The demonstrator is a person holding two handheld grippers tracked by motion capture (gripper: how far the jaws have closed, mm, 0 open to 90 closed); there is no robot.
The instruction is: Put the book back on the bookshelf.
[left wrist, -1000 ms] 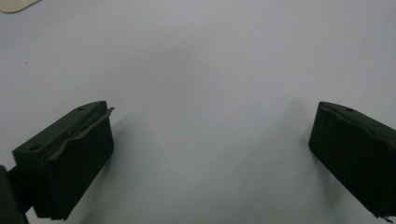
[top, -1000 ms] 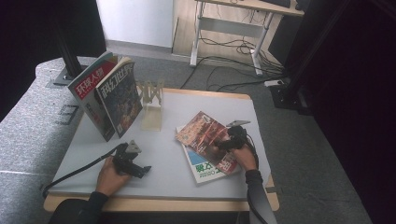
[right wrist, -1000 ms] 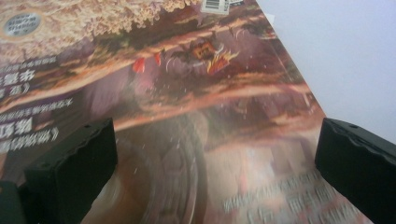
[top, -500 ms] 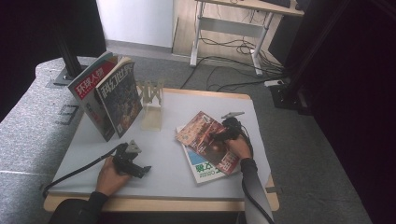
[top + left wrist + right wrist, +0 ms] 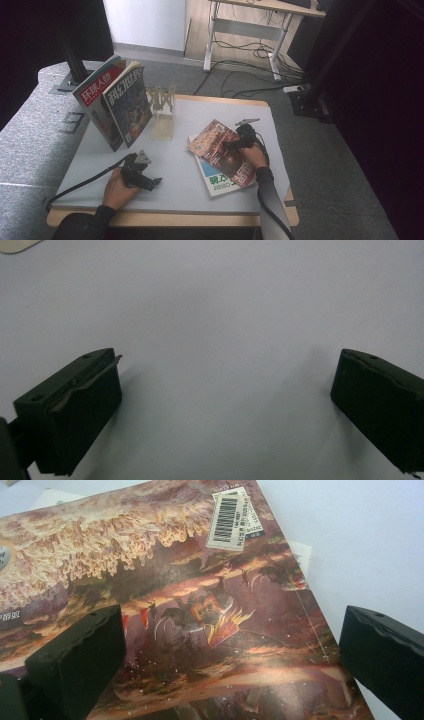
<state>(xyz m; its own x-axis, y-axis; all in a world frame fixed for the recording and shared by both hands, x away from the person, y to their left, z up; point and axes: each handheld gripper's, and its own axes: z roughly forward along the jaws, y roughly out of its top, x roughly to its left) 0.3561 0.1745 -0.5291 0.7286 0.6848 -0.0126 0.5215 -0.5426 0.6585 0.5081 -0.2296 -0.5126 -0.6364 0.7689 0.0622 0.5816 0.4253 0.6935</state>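
Your right gripper (image 5: 232,665) hovered wide open and empty over the glossy red-brown magazine (image 5: 221,151), lying at the white table's (image 5: 170,165) 4 o'clock atop a white-and-green magazine (image 5: 216,181), your left gripper (image 5: 225,410) spread wide, empty, at 7 o'clock.

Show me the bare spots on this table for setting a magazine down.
Free: the table between the left gripper and the flat magazines, and the far right corner behind them. Crowded: the far left, with standing magazines and rack.
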